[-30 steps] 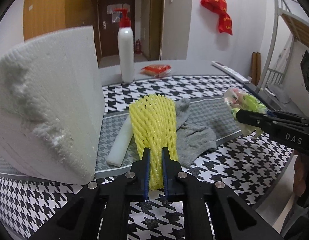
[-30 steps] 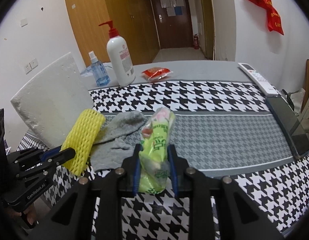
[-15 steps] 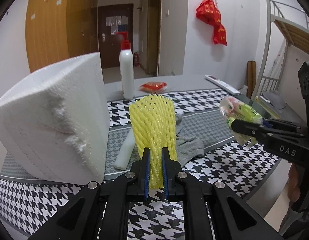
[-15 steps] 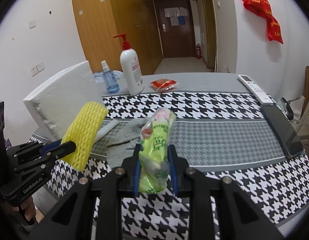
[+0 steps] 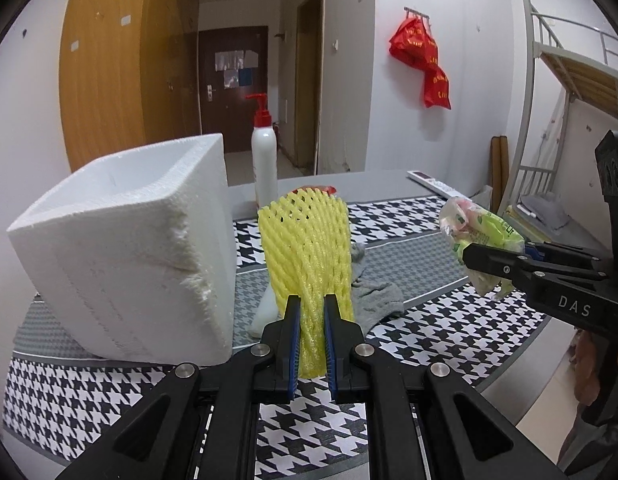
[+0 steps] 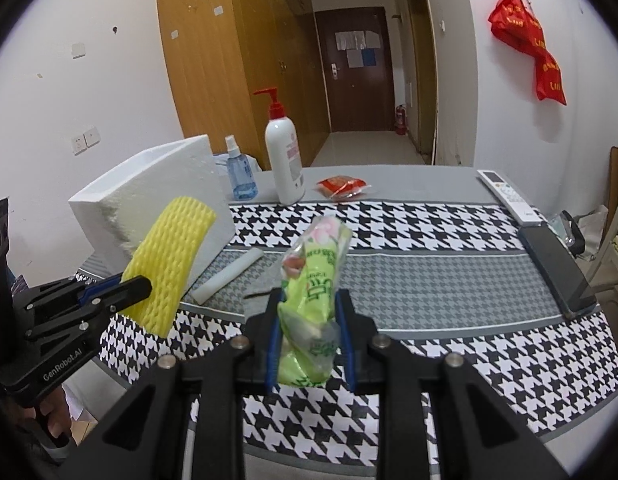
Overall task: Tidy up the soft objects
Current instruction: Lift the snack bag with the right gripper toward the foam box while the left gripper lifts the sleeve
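Yellow foam net sleeve [image 5: 305, 256]: light, squashy, pinched at its lower end by the left gripper [image 5: 309, 344]. Green crinkly packet [image 6: 315, 300], probably slippery, clamped low by the right gripper [image 6: 309, 344].

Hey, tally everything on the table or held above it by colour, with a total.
White: 4, foam box, foam stick, pump bottle, remote
Yellow: 1, foam net
Green: 1, packet
Grey: 1, cloth
Blue: 1, spray bottle
Red: 1, wrapper
Black: 1, phone
Total: 10

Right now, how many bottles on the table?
2. A white pump bottle with a red pump stands at the back, and a small blue spray bottle is just left of it. The foam box may hide others.
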Motion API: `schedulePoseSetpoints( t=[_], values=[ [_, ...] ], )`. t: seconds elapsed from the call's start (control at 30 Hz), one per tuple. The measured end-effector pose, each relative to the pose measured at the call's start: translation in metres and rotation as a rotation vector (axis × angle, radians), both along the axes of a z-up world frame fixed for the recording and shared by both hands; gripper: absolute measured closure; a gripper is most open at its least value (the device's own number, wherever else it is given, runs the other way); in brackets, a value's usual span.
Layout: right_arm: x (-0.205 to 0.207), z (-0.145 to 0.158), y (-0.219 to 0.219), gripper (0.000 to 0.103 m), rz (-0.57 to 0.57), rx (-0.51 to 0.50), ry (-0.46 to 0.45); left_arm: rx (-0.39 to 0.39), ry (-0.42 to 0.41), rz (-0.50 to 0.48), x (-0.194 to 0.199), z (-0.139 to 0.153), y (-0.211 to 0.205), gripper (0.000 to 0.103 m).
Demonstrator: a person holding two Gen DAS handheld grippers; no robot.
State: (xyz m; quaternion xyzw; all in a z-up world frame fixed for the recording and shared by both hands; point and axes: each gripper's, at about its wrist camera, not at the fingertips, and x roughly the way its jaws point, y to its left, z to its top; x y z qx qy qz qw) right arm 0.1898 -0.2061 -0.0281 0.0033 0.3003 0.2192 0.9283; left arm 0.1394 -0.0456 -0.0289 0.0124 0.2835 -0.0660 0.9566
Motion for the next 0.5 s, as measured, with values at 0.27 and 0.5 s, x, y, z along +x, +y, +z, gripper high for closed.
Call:
schedulePoseSetpoints(
  t=[0.27, 0.5],
  values=[
    [-0.01, 0.011, 0.002, 0.074, 0.0, 0.0, -0.04, -0.006, -0.054, -0.001, -0.011, 0.014, 0.004, 0.091],
    [-0.016, 0.017, 0.004, 0.074, 0.001, -0.005, -0.062, -0.006, -0.088, -0.005, -0.016, 0.024, 0.008, 0.091]
  ],
)
